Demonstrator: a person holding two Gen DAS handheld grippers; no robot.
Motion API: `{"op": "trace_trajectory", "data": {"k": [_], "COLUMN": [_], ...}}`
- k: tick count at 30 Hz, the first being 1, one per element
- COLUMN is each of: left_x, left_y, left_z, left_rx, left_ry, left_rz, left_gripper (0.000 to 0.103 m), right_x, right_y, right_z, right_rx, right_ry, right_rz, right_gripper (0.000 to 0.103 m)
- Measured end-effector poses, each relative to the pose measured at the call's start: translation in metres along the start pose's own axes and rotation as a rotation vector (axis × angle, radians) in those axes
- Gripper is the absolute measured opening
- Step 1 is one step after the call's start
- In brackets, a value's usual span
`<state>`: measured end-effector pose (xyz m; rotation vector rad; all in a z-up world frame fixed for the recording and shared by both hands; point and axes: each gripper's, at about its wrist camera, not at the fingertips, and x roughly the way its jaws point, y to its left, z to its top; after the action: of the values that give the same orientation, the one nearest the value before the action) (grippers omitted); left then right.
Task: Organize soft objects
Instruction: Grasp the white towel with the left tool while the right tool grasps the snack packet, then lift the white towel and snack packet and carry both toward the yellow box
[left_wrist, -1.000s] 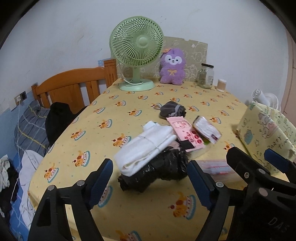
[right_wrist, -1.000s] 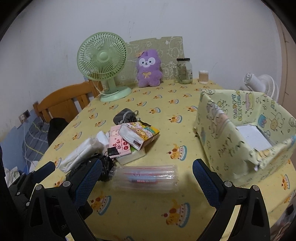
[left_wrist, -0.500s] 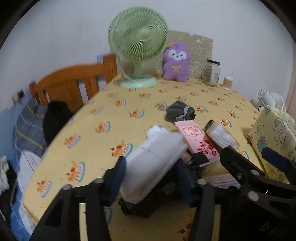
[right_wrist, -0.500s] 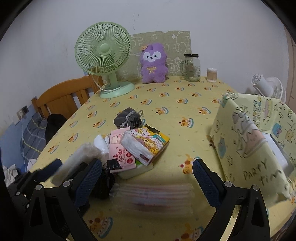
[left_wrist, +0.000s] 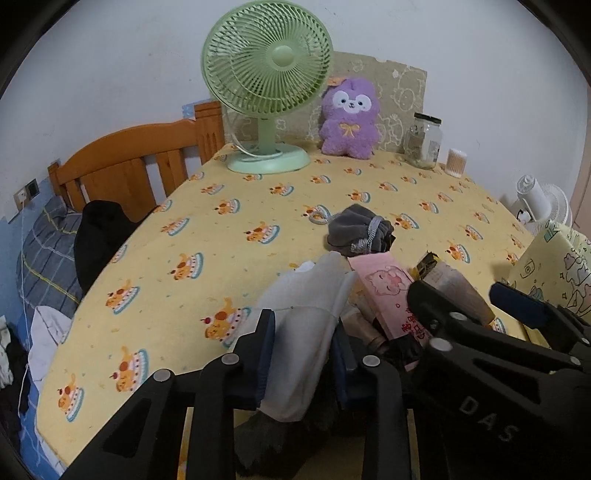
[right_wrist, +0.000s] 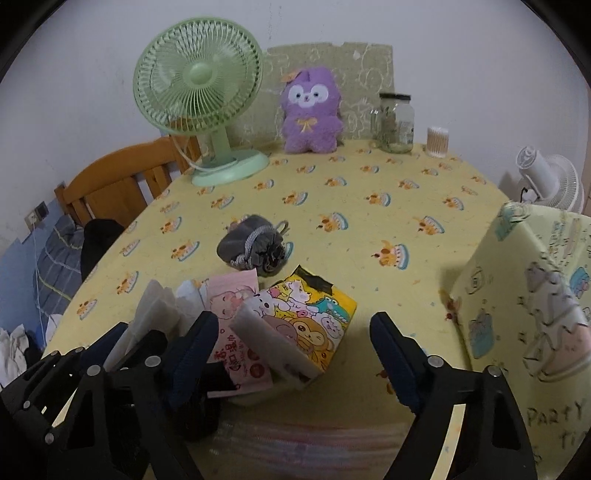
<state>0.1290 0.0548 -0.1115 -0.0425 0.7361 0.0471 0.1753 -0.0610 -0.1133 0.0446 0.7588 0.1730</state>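
Left wrist view: left gripper (left_wrist: 303, 354) at 6 o'clock, jaws closing on a white folded cloth (left_wrist: 306, 325), both pads pressing its sides. Black bundle (left_wrist: 266, 435) beneath the cloth. Pink wet-wipe pack (left_wrist: 391, 295) at 4 o'clock, just beside the cloth. Grey drawstring pouch (left_wrist: 356, 230) near centre, drawn closed, contents hidden. Glass jar (left_wrist: 423, 142) at 1 o'clock, lid on, contents unclear. Purple plush (left_wrist: 349, 118) and green fan (left_wrist: 266, 81) at 12 o'clock.

Right wrist view: right gripper (right_wrist: 291, 354) at 6 o'clock, jaws wide apart and closing, pads touching nothing. Cartoon tissue pack (right_wrist: 306, 321) lies between them, on the yellow tablecloth (right_wrist: 369, 229). Clear striped packet (right_wrist: 314, 439) below. Patterned fabric box (right_wrist: 524, 295) at 3 o'clock, interior out of sight.
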Motion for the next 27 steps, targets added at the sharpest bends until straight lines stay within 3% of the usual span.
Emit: {"op": "trace_trajectory", "data": {"k": [6,12,18,27], "left_x": [0.006,0.002,-0.005,-0.023], "left_y": [-0.004,-0.008,-0.014,-0.024], "left_z": [0.000,0.000,0.003,0.012], "left_rx": [0.005,0.017,0.028,0.051], "left_ry": [0.001,-0.009,-0.022,-0.051], "left_rz": [0.011,0.036,0.068,0.074], "left_gripper": [0.027,0.023,0.016,0.011], "right_x": [0.010,0.007,-0.003,-0.023], "right_y": [-0.002,0.000,-0.002,-0.004], "right_z": [-0.001,-0.002,-0.001,0.007], "right_rx": [0.006,-0.005,-0.003,0.002], "right_ry": [0.024,0.007,-0.018,-0.053], "right_rz": [0.025,0.052,0.061,0.082], "right_gripper": [0.069,0.060,0.055,0.055]}}
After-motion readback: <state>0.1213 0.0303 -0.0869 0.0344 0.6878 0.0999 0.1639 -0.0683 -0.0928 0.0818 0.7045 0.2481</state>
